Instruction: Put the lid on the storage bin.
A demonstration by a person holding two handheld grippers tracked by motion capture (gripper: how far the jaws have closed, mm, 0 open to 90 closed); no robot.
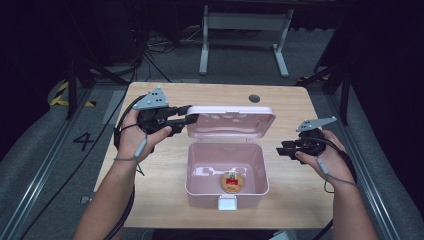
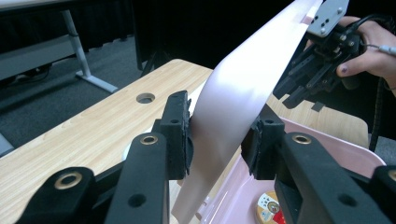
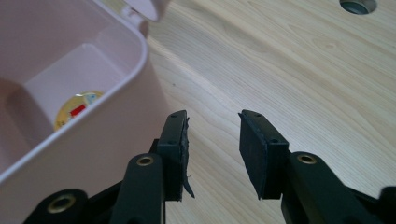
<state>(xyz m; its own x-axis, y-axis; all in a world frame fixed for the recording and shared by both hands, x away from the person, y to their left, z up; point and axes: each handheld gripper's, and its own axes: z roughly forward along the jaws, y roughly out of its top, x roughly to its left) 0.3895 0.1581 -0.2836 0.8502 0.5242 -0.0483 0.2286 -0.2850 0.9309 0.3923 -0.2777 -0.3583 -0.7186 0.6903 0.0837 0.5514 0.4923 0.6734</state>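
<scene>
At centre frame, the left claw (image 1: 189, 116) straddles the pink box's (image 1: 200, 172) raised lid (image 1: 231, 122), its pads loosened; the right claw (image 1: 281, 149) gapes empty.

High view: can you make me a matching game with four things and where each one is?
Things:
1. pink plastic lid
2. round yellow-and-red disc
3. right gripper
4. round hole in the wooden table

Places:
A. near the table's far edge
B. standing up between the left gripper jaws
C. on the floor of the pink plastic box
D. beside the box, jaws apart, nothing between them

Pairs: 1-B, 2-C, 3-D, 4-A
</scene>
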